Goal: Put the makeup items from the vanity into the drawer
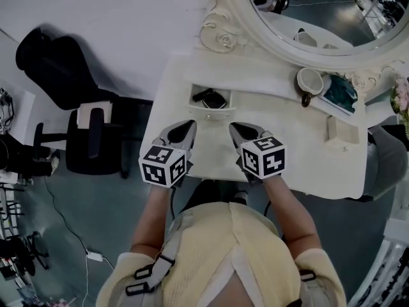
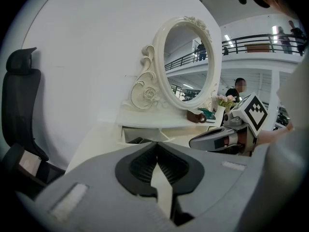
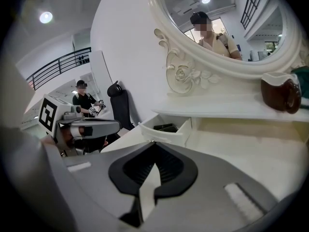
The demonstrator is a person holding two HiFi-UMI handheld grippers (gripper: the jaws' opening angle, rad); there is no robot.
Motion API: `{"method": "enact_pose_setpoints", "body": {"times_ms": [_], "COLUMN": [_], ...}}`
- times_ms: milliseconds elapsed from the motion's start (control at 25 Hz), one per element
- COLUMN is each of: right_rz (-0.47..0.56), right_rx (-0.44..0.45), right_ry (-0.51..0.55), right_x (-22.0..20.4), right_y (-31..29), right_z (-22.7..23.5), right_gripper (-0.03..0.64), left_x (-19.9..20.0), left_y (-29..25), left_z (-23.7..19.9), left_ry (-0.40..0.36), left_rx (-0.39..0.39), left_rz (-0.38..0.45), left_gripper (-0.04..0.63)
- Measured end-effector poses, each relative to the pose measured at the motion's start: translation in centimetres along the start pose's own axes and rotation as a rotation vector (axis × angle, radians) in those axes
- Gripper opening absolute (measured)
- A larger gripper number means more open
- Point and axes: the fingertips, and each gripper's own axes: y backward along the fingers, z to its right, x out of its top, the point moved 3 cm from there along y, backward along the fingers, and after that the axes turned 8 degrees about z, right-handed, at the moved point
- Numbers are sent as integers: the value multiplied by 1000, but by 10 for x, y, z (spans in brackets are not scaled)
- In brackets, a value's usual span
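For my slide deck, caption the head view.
Left tongs and right tongs, both shut and empty, hover before the open vanity drawer holding dark items.

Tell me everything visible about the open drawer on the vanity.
The drawer is small and white, seemingly painted wood, with a tiny knob in front. It stands pulled out beneath the raised shelf of the vanity, holding dark items. The shut left gripper and right gripper point at its front, close; contact is unclear.
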Motion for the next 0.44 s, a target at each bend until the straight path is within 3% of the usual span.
{"method": "enact_pose_setpoints", "body": {"times_ms": [440], "right_rz": [-1], "right_rx": [3], "right_ry": [-33], "right_x": [-4], "right_y": [1], "right_z": [-2], "right_gripper": [2], "left_x": [0], "left_y": [0], "left_z": [1], "left_ry": [2], "left_rx": [-2], "left_rz": [11], "left_gripper": [0]}}
